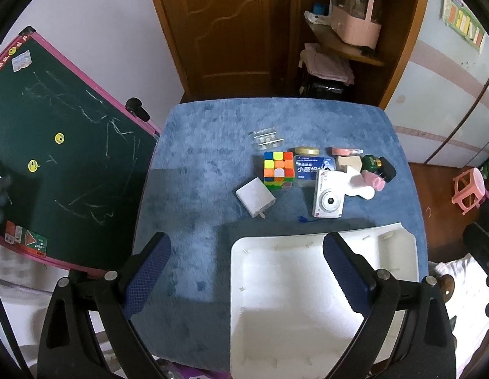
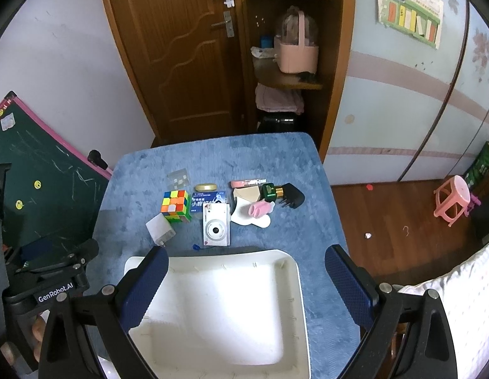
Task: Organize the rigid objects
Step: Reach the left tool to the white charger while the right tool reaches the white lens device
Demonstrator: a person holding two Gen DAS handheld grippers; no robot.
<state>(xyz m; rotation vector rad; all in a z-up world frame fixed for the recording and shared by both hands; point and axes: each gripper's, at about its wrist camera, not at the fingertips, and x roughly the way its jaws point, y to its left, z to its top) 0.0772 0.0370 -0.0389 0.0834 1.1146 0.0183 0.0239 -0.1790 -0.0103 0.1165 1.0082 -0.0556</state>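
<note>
A white tray [image 1: 399, 252] [image 2: 295, 284] lies empty at the near edge of the blue-covered table. Beyond it lie a white charger [image 1: 255, 197] [image 2: 159, 228], a colour cube [image 1: 278, 170] [image 2: 175, 206], a white camera [image 1: 329, 198] [image 2: 216, 229], a blue box [image 1: 310, 165] [image 2: 208, 200], a green bottle [image 1: 372, 162] [image 2: 271, 190], a black plug [image 2: 292, 199] and a pink piece [image 1: 375, 181] [image 2: 259, 209]. My left gripper [image 1: 246, 279] is open and empty above the tray's left edge. My right gripper [image 2: 246, 287] is open and empty above the tray.
A clear plastic piece [image 1: 266, 139] [image 2: 178, 179] lies farther back. A green chalkboard [image 1: 61, 145] leans left of the table. A wooden door [image 2: 181, 47] and a shelf [image 2: 288, 79] stand behind. A pink stool [image 2: 451, 202] stands on the floor at right.
</note>
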